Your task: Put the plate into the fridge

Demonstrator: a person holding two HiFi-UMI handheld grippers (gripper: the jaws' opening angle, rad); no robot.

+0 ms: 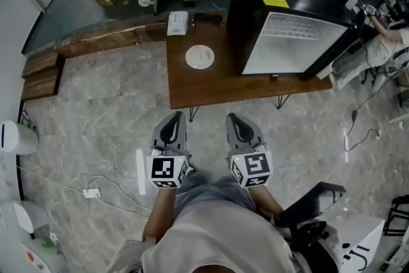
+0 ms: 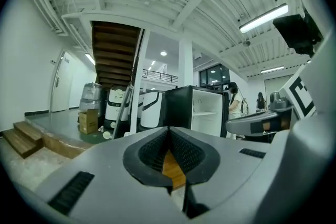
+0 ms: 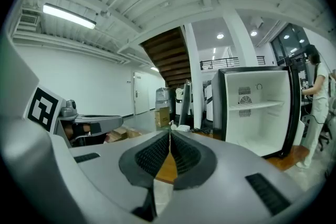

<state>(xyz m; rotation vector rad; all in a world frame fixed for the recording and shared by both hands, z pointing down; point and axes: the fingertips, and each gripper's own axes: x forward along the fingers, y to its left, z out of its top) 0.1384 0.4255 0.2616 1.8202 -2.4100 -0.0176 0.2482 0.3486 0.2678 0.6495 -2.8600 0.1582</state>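
Note:
A white round plate (image 1: 200, 57) lies on the low wooden table (image 1: 223, 83), left of a black mini fridge (image 1: 281, 29) whose door stands open, showing a white inside (image 3: 262, 113) with one shelf. My left gripper (image 1: 173, 120) and right gripper (image 1: 236, 121) hang side by side over the floor, short of the table's near edge. Both are shut with nothing between their jaws. From the left gripper view the fridge (image 2: 197, 113) shows beyond the table; the plate is hidden in both gripper views.
A white tissue box (image 1: 177, 23) sits at the table's far left corner. Wooden steps (image 1: 41, 73) lie at the left. Cables and a power strip (image 1: 91, 192) trail on the marble floor. A person (image 3: 317, 102) stands at the right of the fridge.

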